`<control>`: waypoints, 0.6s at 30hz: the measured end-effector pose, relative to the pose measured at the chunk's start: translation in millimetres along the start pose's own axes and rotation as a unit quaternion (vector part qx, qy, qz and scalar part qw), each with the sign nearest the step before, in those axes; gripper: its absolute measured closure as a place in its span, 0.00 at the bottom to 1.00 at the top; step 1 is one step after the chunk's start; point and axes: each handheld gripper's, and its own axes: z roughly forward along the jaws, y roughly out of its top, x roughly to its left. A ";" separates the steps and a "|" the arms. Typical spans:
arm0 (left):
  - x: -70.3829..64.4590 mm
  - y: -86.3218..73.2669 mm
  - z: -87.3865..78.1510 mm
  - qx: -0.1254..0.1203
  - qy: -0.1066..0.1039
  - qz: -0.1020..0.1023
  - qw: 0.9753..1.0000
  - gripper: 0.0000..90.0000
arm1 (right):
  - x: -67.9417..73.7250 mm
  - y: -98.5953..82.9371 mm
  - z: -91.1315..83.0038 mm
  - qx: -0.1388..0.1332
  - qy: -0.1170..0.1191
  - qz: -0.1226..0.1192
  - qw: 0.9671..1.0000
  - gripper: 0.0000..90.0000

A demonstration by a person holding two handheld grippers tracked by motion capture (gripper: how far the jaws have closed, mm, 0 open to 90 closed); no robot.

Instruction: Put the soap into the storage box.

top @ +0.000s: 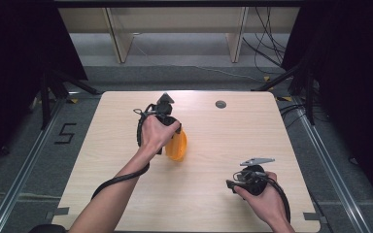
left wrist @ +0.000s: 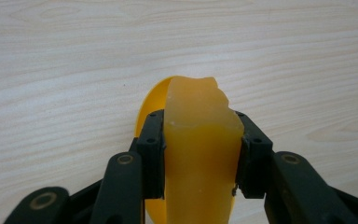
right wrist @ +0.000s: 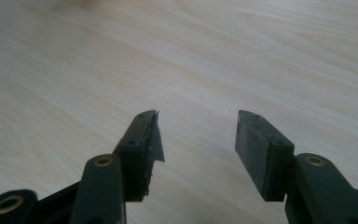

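Note:
An orange plastic object point(top: 177, 146), curved like a bowl or scoop, hangs just above the wooden table point(top: 209, 194) left of centre. My left gripper point(left wrist: 200, 126) is shut on it: both black jaws press the sides of its thick orange edge point(left wrist: 198, 140), and a rounded yellow-orange rim shows behind. In the high view a hand covers most of the left gripper point(top: 161, 121). My right gripper point(right wrist: 198, 119) stands open above bare wood, nothing between its jaws. It is held low near the front right of the table point(top: 247, 182).
A small round grey grommet point(top: 220, 104) sits in the tabletop near the far edge. Beyond the table are wooden shelf legs point(top: 119, 41) and loose cables point(top: 267, 53) on the floor. Black curtains flank both sides.

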 end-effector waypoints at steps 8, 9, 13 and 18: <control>0.2 3.0 2.6 0.006 0.001 -0.007 1.000 0.67 | 1.9 -0.2 -0.1 0.002 0.002 0.012 1.000 0.55; 0.2 3.1 3.1 0.005 0.002 -0.008 1.000 0.67 | 1.7 -0.2 -0.1 0.002 0.002 0.011 1.000 0.55; 1.0 5.0 5.2 0.009 0.003 -0.012 1.000 0.67 | 0.1 0.3 -1.1 0.006 0.000 0.001 1.000 0.55; 1.7 7.2 9.2 0.007 0.004 -0.013 1.000 0.67 | 0.8 0.7 -2.3 0.017 0.000 0.004 1.000 0.55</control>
